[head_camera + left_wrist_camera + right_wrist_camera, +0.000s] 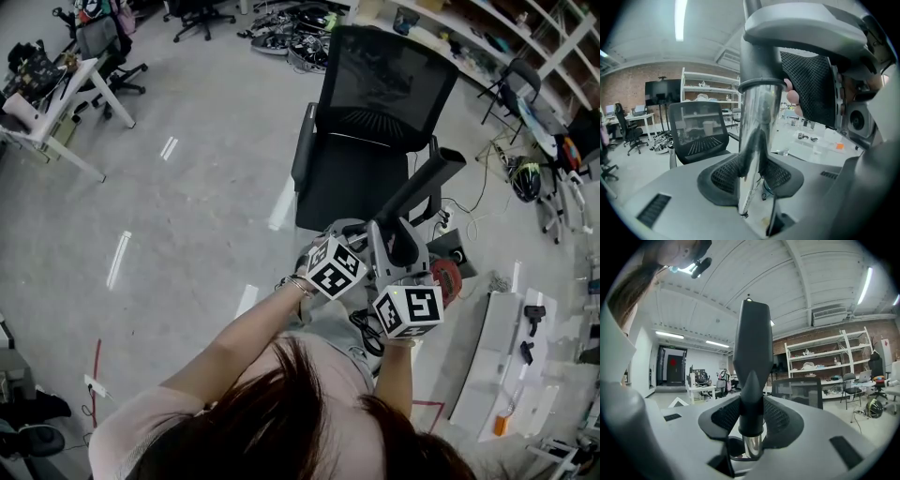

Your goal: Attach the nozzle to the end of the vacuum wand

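1. We are holding both grippers close together in front of the body, over a bare grey floor (187, 187). Their marker cubes sit side by side in the head view: the left cube (335, 267) and the right cube (410, 309).
2. The left gripper (750, 176) is clenched on the vacuum wand (757, 126). Its two mesh pads press the shiny metal tube from both sides, and the tube stands nearly upright between them.
3. The right gripper (751, 416) is clenched on the crevice nozzle (752, 343). Its pads bear on the nozzle's round dark collar, and the flat tapered body rises straight up past the jaws.
4. In the right gripper view, a short length of bright metal tube shows just below the nozzle's collar, in line with it. The left gripper view shows the tube running up into a dark collar.
5. In the head view the nozzle slants up and to the right from the two grippers, toward a black mesh office chair (375, 103) that stands just beyond them.
6. Far off at the left stands a white desk (56, 112). Open shelves (825, 357) line the brick wall.
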Demonstrator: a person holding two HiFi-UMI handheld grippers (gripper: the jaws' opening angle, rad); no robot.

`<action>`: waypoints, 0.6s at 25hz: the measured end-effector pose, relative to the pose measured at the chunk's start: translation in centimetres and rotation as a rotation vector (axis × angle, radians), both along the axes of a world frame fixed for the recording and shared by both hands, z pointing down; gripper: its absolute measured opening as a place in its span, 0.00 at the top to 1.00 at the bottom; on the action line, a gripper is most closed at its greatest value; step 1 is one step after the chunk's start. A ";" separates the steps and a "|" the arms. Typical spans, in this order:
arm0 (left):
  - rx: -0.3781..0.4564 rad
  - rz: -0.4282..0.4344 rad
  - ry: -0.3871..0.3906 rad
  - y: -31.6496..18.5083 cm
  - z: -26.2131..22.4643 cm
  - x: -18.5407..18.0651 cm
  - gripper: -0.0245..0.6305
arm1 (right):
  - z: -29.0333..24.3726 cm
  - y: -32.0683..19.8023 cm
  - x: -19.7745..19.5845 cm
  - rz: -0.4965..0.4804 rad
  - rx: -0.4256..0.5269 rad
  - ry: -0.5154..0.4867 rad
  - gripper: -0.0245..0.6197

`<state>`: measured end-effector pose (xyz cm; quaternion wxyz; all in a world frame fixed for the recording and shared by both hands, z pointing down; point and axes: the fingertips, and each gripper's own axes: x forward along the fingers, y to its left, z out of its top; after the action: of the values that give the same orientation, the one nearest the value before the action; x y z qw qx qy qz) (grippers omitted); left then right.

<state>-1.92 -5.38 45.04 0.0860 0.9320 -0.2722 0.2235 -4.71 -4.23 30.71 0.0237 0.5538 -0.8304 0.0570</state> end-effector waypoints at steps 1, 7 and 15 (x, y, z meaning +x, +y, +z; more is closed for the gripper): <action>0.001 0.003 0.000 0.1 0.0 0.1 0.72 | 0.0 0.1 0.1 0.005 0.005 -0.007 0.70; 0.003 0.033 0.004 0.4 0.1 0.4 0.72 | 0.1 0.6 0.5 -0.025 0.027 -0.054 0.70; 0.022 0.041 0.007 1.1 -0.2 0.3 0.72 | -0.1 1.4 1.0 -0.031 0.022 -0.155 0.70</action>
<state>-1.58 -4.29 44.85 0.0722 0.9390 -0.2553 0.2190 -3.72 -2.86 30.64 -0.0458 0.5350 -0.8388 0.0902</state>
